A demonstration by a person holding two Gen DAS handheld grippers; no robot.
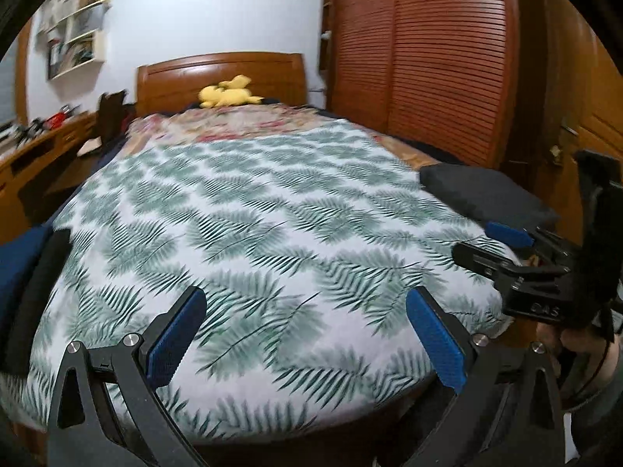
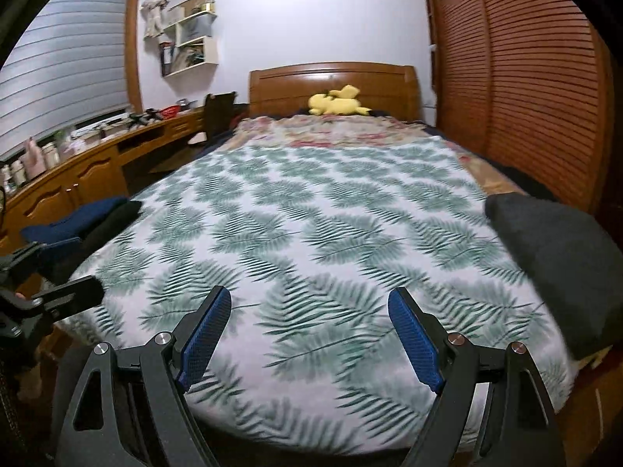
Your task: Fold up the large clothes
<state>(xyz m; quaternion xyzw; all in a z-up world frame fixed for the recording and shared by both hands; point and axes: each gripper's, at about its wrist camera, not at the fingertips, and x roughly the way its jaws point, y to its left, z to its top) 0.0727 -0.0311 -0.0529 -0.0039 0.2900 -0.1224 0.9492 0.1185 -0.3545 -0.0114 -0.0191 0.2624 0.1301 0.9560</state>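
Observation:
A folded dark grey garment (image 1: 486,194) lies on the right edge of the bed with the leaf-print sheet (image 1: 253,214); it also shows in the right wrist view (image 2: 557,257). Folded navy and black clothes (image 1: 27,272) lie at the left edge, also seen in the right wrist view (image 2: 85,222). My left gripper (image 1: 303,334) is open and empty above the foot of the bed. My right gripper (image 2: 307,334) is open and empty above the sheet (image 2: 311,225). The right gripper also appears in the left wrist view (image 1: 490,241), beside the grey garment.
A yellow plush toy (image 2: 337,103) lies by the wooden headboard (image 2: 331,81). A floral blanket (image 2: 331,130) covers the far part. A slatted wardrobe (image 2: 525,78) stands on the right; a wooden desk (image 2: 78,167) with clutter runs along the left.

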